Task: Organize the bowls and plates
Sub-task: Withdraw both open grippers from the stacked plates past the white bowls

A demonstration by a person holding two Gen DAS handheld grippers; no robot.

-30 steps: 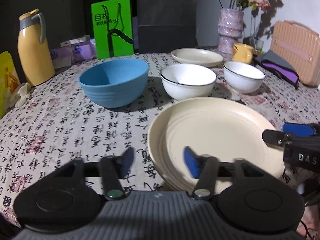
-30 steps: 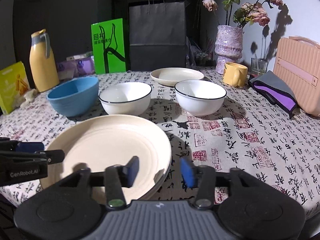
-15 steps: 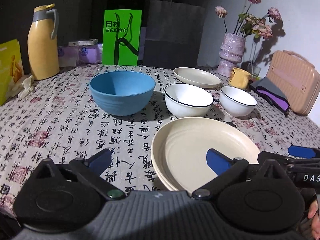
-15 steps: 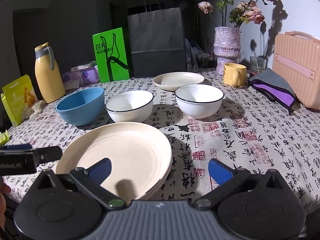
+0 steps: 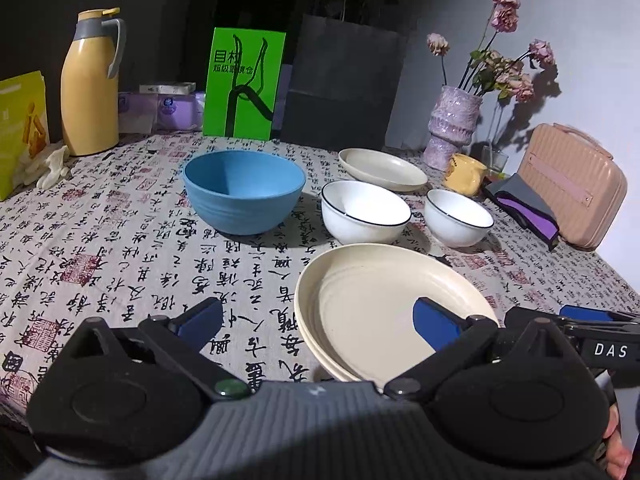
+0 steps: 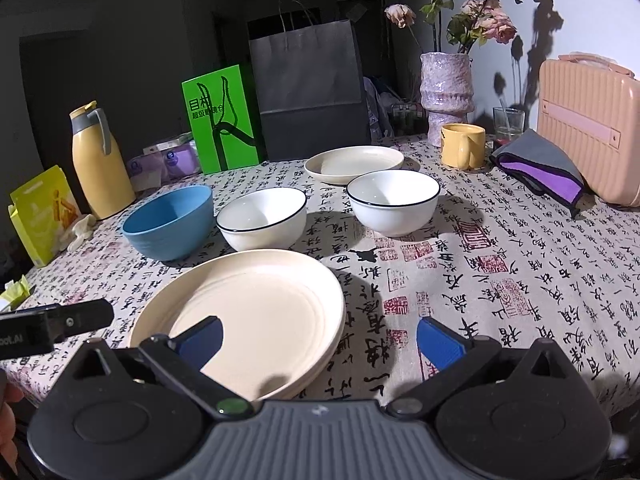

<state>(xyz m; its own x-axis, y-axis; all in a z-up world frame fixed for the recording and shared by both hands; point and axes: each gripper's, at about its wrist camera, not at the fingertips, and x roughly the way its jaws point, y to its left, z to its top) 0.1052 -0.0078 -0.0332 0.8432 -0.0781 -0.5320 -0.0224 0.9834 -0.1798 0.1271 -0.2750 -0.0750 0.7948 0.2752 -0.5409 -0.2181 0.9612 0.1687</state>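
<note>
Left wrist view: three bowls, one blue bowl (image 5: 244, 196) and two white bowls (image 5: 365, 216), all empty; cream plates stacked (image 5: 360, 304) near the table's front edge, another plate (image 5: 382, 164) behind. Left gripper (image 5: 316, 322) and right gripper (image 6: 320, 338) spread wide, holding nothing.

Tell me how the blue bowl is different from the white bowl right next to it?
The blue bowl is blue all over; the white bowl has a thin dark line round its rim. The blue bowl looks bigger and deeper than the white bowl. Both stand upright and empty on the tablecloth.
</note>
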